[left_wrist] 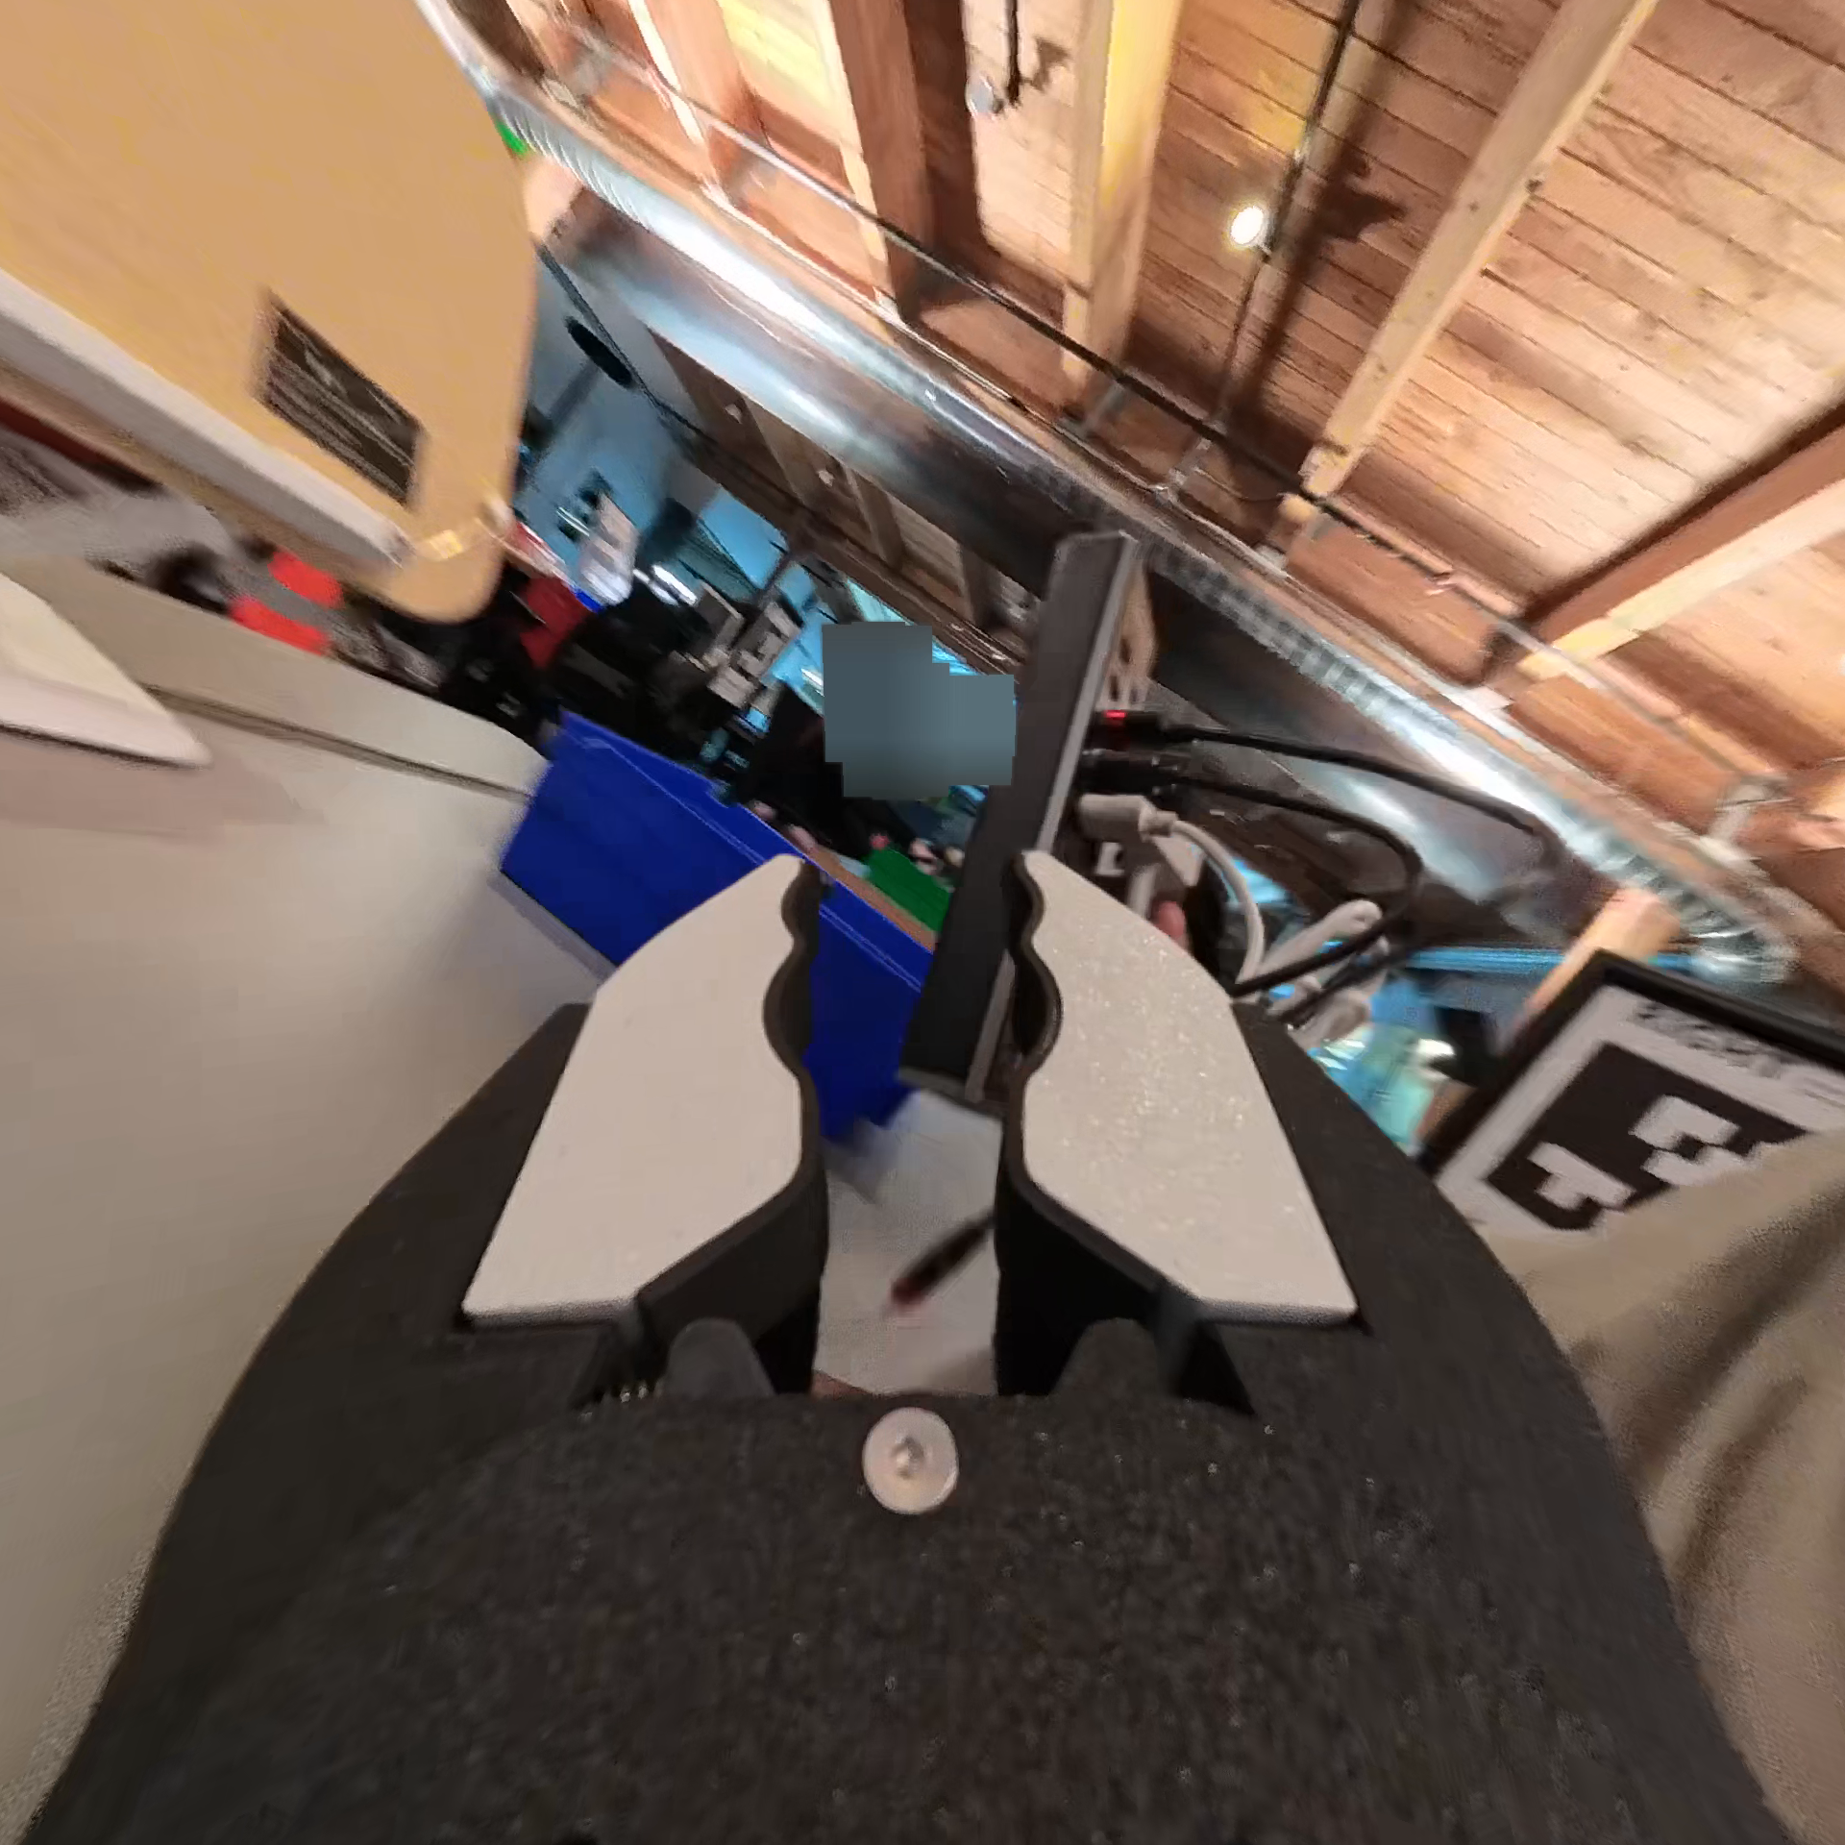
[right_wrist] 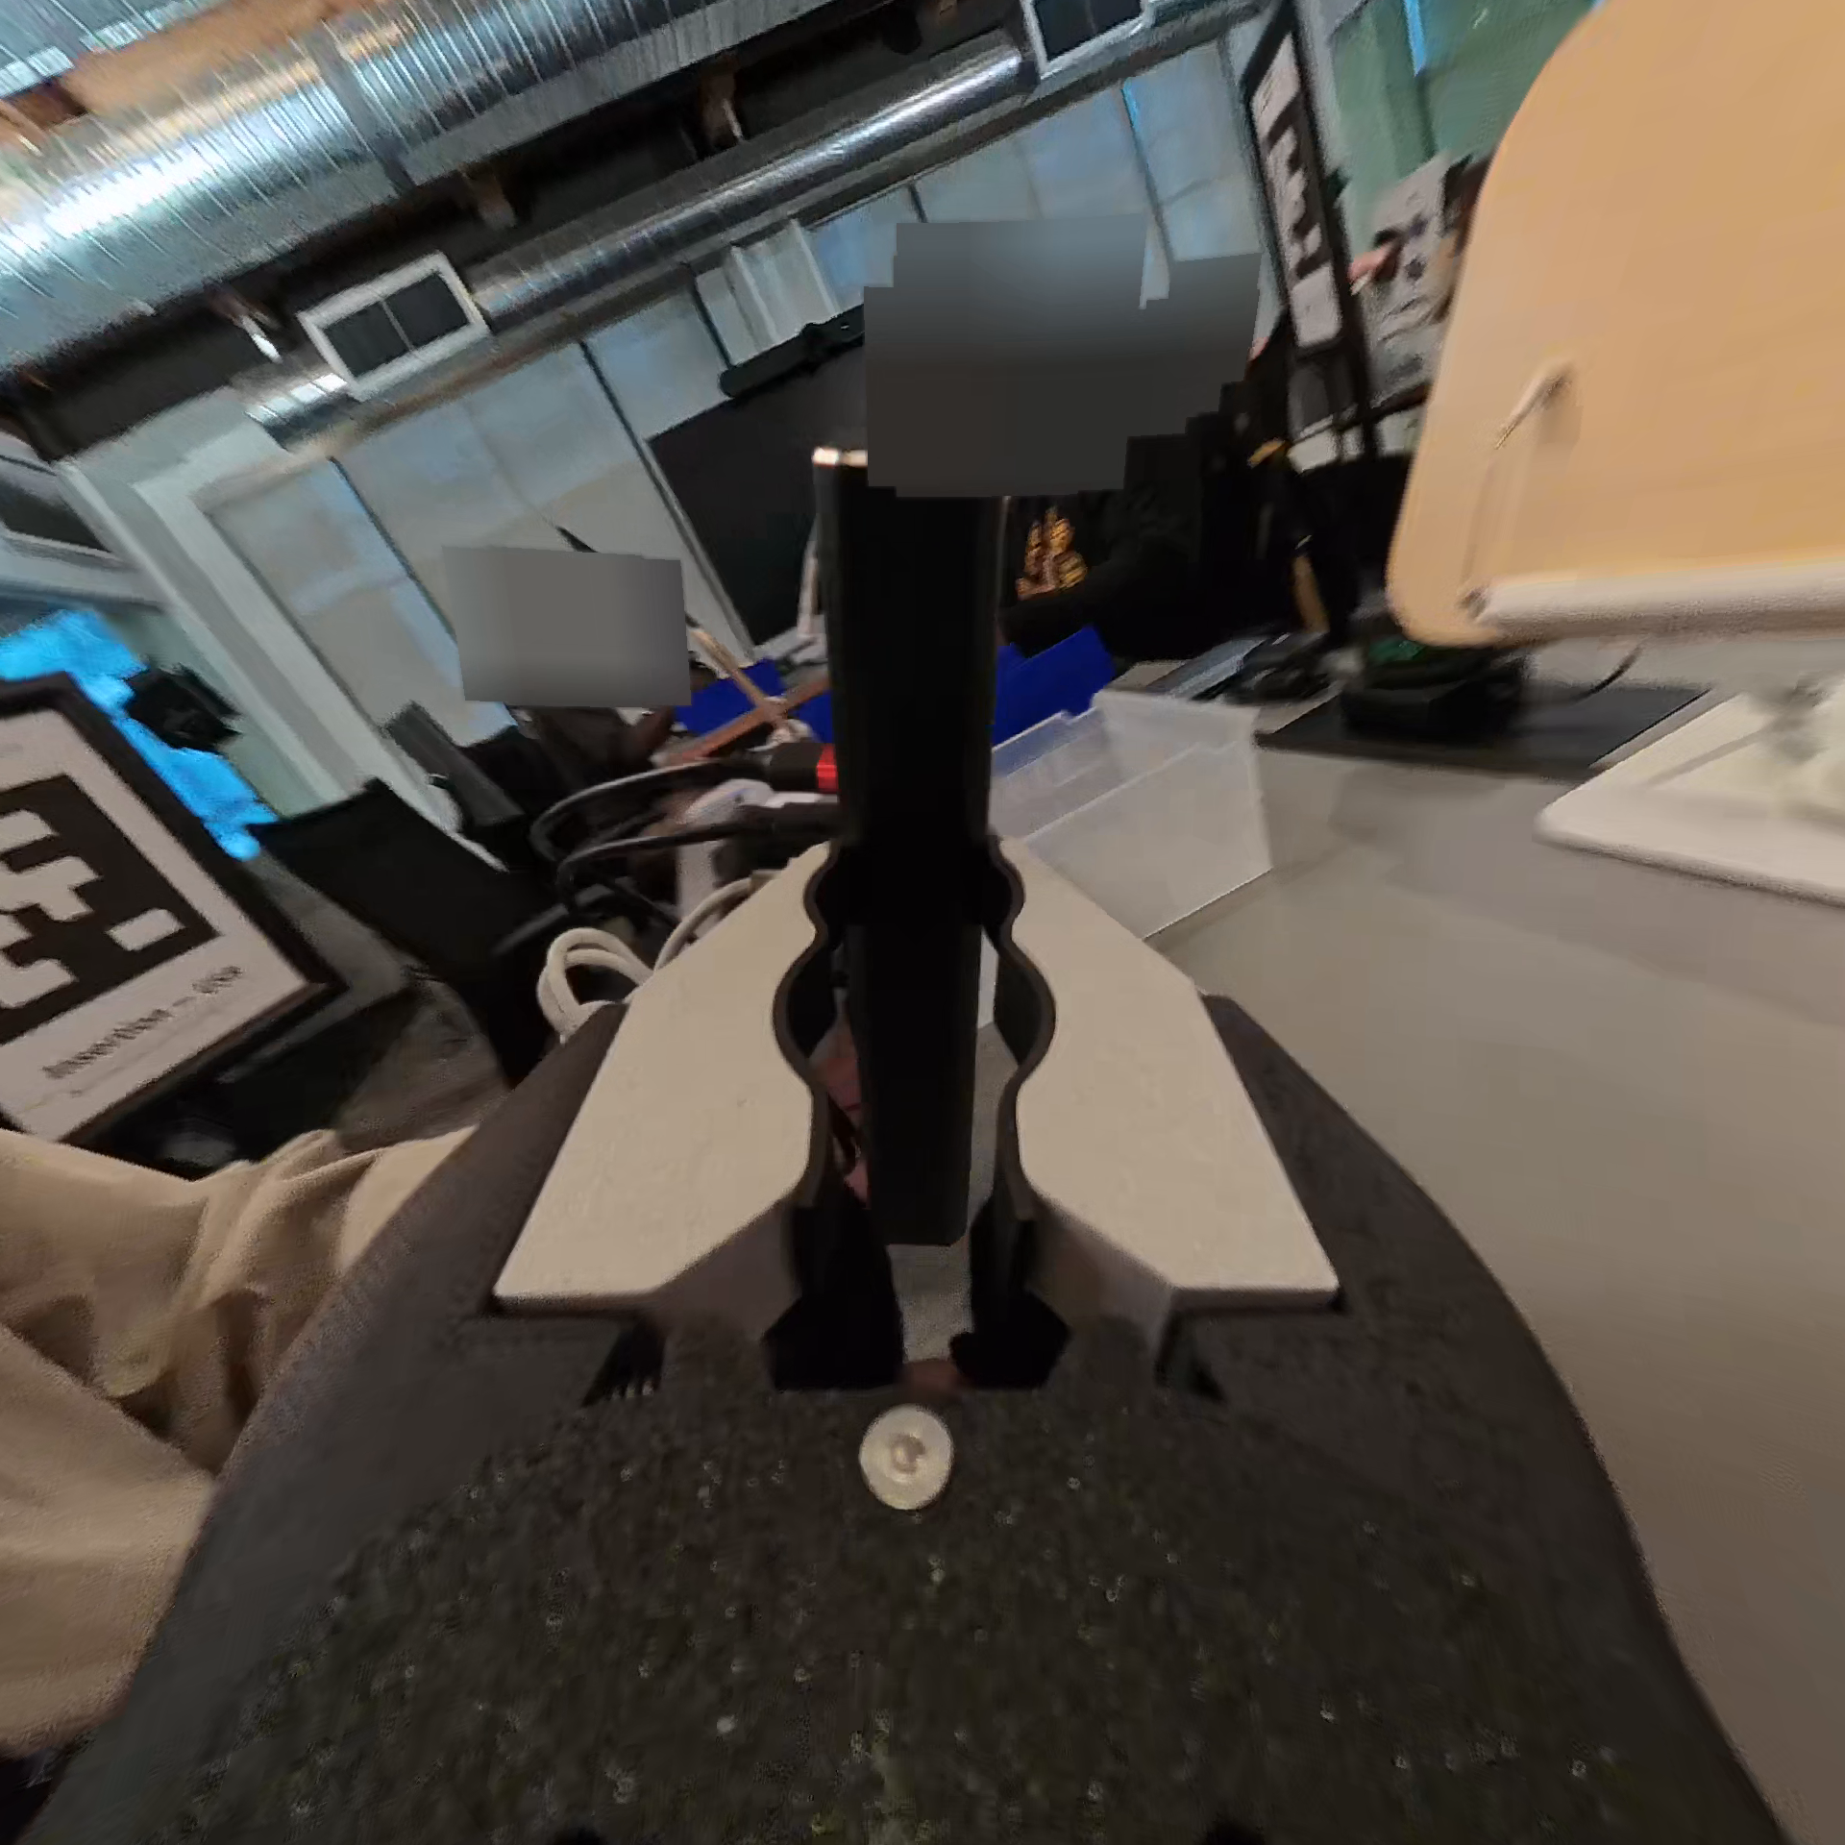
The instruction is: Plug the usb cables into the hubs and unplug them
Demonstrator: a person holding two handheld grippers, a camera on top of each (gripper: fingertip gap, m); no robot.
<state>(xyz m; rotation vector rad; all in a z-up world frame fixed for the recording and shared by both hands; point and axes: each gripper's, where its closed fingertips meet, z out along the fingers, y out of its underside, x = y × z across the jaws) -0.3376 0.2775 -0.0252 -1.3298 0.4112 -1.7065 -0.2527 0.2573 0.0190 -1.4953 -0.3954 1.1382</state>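
In the right wrist view my right gripper [right_wrist: 914, 869] is shut on a long black USB hub [right_wrist: 914, 699] that stands upright between its fingertips. Black cables [right_wrist: 639, 799], one with a red-ringed plug [right_wrist: 814, 769], and a white cable [right_wrist: 584, 973] run into the hub's left side. In the left wrist view my left gripper [left_wrist: 914, 889] is open. A black hub [left_wrist: 1038, 759] leans between its fingers, close against the right finger. Black cables [left_wrist: 1298, 789] and white cables [left_wrist: 1168, 849] are plugged into the hub's right side. A blurred red-tipped plug [left_wrist: 938, 1268] lies on the table below.
The grey table [right_wrist: 1498, 1098] holds a clear plastic box [right_wrist: 1138, 789] and a white base [right_wrist: 1717, 809]. A tan rounded panel [left_wrist: 250, 250] hangs above. A blue bin [left_wrist: 649, 859] stands behind. A black-and-white marker board [right_wrist: 100, 899] and a beige sleeve [right_wrist: 150, 1348] are close by. The tips of one gripper are about 10 cm away from the tips of the other. Both grippers' tips are roughly 30 cm from the tan rounded panel [left_wrist: 250, 250].
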